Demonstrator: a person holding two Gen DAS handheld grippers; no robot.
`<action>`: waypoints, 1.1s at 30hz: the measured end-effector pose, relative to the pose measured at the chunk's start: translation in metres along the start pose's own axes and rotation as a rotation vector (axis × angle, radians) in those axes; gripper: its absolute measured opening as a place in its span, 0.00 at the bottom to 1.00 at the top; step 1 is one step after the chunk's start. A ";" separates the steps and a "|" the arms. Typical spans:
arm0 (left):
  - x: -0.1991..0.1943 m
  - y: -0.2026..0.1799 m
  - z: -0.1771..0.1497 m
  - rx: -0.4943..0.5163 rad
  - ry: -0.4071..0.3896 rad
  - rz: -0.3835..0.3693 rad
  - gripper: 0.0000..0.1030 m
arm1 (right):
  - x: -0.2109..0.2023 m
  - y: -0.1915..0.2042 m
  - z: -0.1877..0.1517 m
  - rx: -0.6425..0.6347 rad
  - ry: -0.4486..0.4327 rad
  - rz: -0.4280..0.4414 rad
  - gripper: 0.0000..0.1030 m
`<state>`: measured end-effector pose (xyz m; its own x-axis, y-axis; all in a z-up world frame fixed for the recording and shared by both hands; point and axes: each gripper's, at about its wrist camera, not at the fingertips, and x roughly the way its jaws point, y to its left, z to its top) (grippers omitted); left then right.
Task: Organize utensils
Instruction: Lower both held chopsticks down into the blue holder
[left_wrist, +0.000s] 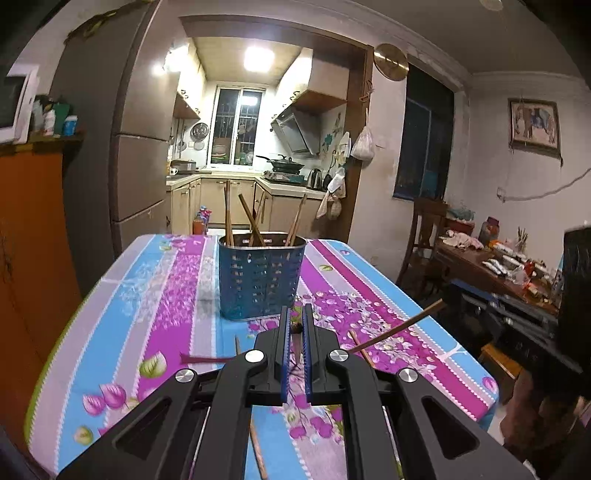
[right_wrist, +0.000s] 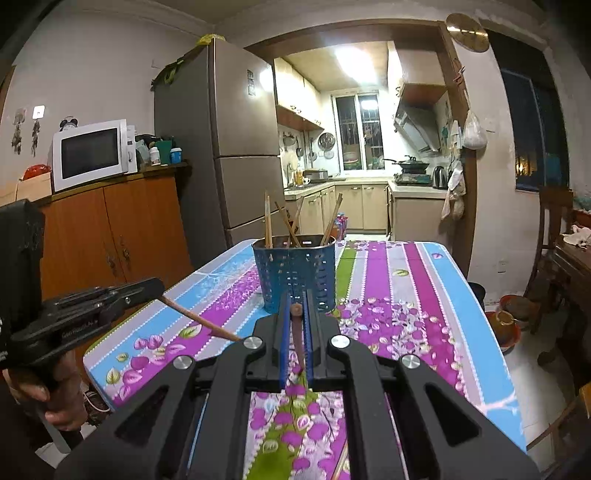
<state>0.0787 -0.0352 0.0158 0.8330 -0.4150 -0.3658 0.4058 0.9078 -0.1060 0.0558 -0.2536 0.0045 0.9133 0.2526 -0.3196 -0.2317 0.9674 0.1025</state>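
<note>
A blue perforated utensil holder (left_wrist: 261, 277) stands on the floral tablecloth (left_wrist: 147, 295) with several brown chopsticks upright in it; it also shows in the right wrist view (right_wrist: 295, 273). My left gripper (left_wrist: 295, 317) is shut on a brown chopstick (left_wrist: 296, 341), held just in front of the holder. From the right wrist view the same gripper (right_wrist: 159, 286) shows at the left with that chopstick (right_wrist: 199, 320) sticking out. My right gripper (right_wrist: 295, 304) is shut on another chopstick (right_wrist: 297, 332), close to the holder. This chopstick shows in the left wrist view (left_wrist: 399, 326).
Loose chopsticks lie on the cloth near the front (left_wrist: 258, 450) and beside the left gripper (left_wrist: 360, 345). A red stick-like piece (left_wrist: 203, 357) lies to the left. A wooden cabinet (right_wrist: 118, 229) with a microwave (right_wrist: 92, 153) stands left; a cluttered side table (left_wrist: 498, 266) stands right.
</note>
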 end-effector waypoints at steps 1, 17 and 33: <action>0.002 0.000 0.004 0.005 0.008 -0.005 0.07 | 0.003 0.000 0.004 0.000 0.008 0.004 0.05; 0.043 0.003 0.065 0.034 0.164 -0.041 0.07 | 0.046 0.000 0.063 0.019 0.177 0.028 0.05; 0.037 -0.009 0.099 0.082 0.151 -0.060 0.07 | 0.051 0.008 0.090 0.031 0.302 0.044 0.05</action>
<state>0.1428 -0.0645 0.0951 0.7428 -0.4493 -0.4963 0.4879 0.8709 -0.0581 0.1310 -0.2350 0.0733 0.7605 0.2931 -0.5794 -0.2541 0.9555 0.1499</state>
